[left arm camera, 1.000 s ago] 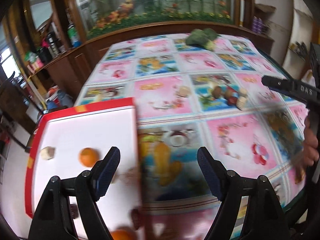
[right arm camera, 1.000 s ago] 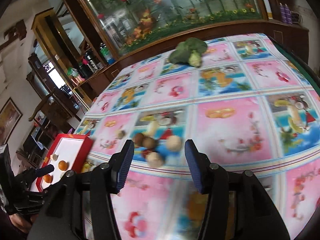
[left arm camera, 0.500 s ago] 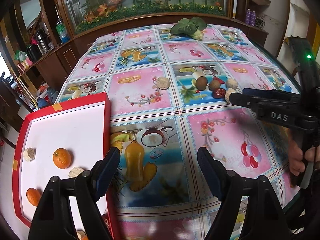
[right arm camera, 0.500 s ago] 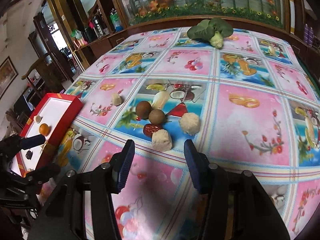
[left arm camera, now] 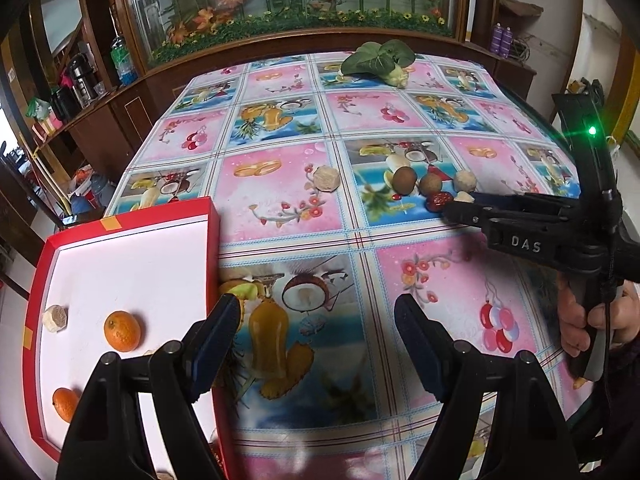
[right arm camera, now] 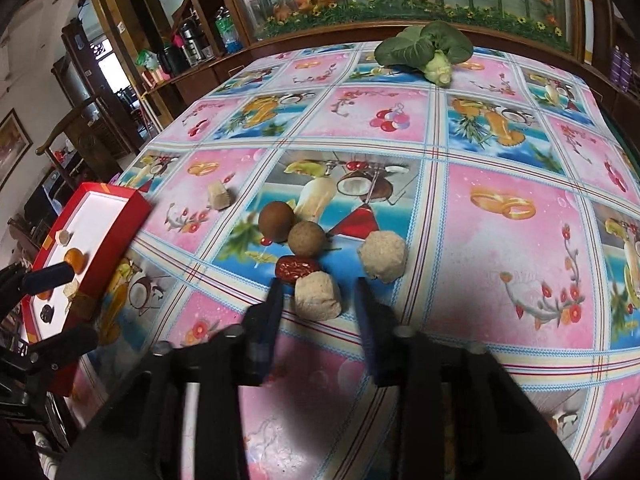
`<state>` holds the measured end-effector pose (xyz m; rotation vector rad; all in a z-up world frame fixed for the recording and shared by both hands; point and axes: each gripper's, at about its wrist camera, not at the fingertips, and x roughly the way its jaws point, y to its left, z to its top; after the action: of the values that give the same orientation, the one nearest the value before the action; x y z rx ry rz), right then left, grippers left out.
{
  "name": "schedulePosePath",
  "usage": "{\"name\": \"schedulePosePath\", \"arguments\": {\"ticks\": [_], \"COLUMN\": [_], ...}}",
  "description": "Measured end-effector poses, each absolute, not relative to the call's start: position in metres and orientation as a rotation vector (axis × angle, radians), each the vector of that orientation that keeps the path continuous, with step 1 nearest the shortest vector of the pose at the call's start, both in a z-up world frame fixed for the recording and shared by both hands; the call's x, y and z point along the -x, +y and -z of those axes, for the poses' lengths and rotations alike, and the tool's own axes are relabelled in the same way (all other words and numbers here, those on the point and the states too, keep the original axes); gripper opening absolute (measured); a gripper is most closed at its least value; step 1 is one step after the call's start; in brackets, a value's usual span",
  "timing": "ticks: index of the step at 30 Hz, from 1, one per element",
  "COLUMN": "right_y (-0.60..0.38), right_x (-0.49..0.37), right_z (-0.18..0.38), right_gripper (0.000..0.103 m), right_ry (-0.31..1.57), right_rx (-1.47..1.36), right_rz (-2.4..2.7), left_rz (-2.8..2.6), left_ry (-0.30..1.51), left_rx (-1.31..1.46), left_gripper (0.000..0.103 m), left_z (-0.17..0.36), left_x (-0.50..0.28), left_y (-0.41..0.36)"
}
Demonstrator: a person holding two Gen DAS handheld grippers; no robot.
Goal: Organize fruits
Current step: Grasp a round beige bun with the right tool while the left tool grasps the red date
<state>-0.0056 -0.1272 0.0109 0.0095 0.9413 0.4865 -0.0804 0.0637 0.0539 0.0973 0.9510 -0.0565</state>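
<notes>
The right tongs (right arm camera: 318, 292) stand spread around a pale lump (right arm camera: 318, 296), with slim gaps on both sides. A red date (right arm camera: 297, 267) touches the lump's far side, two brown balls (right arm camera: 292, 230) crowd behind, and a second lump (right arm camera: 383, 256) sits just right. The table (left arm camera: 280, 208) between this cluster and the red tray (left arm camera: 212, 248) lies bare except for one pale piece (left arm camera: 327, 178).

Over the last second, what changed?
The right gripper advanced to the fruit pile; its open jaws now flank the beige block, not yet gripped. The left gripper swung right, off the red tray, staying open. Fruits stayed put.
</notes>
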Motion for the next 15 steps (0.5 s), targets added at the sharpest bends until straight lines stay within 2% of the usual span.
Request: {"name": "schedulePosePath", "arguments": {"ticks": [6,15], "right_y": [-0.137,-0.208], "right_x": [0.006,-0.001], "right_z": [-0.018,-0.044], "right_gripper": [0.025,0.025], "right_ry": [0.949,0.847], "right_rx": [-0.073,-0.409], "right_rz": [-0.514,-0.413], "left_rz": [0.058,0.125], "left_ry": [0.964,0.974], "left_rx": [-0.095,-0.085], "left_gripper": [0.079,0.079], "left_z": [-0.055,-0.053], "left_x": [0.074,0.043], "left_y": [0.058,0.021]}}
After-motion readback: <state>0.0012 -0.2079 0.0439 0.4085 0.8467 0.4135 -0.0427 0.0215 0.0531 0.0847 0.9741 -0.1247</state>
